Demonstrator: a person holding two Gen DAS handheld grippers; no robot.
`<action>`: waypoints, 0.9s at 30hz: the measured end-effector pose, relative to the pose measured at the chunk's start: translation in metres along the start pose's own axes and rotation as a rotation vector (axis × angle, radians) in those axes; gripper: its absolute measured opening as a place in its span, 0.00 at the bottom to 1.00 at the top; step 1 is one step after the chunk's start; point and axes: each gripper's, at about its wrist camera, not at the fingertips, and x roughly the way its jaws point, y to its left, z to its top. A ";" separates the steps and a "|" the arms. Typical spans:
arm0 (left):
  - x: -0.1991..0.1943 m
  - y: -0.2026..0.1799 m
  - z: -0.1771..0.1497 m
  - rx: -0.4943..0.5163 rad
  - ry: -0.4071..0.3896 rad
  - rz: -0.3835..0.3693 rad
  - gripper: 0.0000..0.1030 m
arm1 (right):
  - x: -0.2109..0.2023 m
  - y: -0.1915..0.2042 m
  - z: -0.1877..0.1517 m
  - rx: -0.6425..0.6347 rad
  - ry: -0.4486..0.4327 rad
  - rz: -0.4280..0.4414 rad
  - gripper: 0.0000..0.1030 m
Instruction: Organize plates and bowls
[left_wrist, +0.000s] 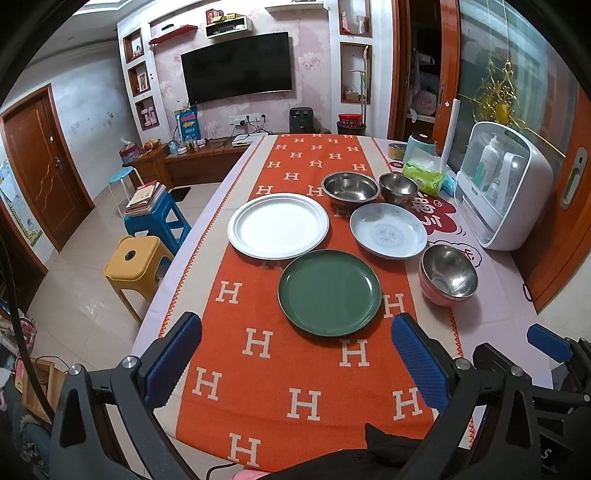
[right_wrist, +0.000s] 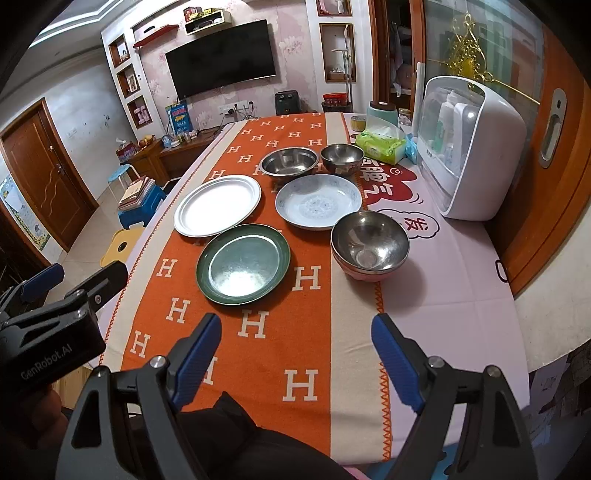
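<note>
Nothing picked yet: left gripper (left_wrist: 295, 354) and right gripper (right_wrist: 295, 354) both wide open, empty, short of green plate (left_wrist: 329, 292); next probably grab its near rim for stacking.

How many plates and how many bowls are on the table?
Plates: 3 (white plate, green plate, blue patterned plate)
Bowls: 4 (wide steel bowl, small steel bowl, steel bowl nested in pink bowl)
Total: 7
</note>
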 end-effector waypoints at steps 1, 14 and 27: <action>0.001 -0.001 0.000 0.000 0.001 0.000 0.99 | 0.000 0.000 0.000 0.001 0.000 0.000 0.82; 0.002 -0.003 -0.001 0.002 0.005 0.001 0.99 | 0.003 0.000 0.001 0.005 0.005 -0.003 0.82; 0.018 0.003 -0.002 0.005 0.051 -0.024 0.99 | 0.015 0.000 0.000 0.026 0.049 0.006 0.81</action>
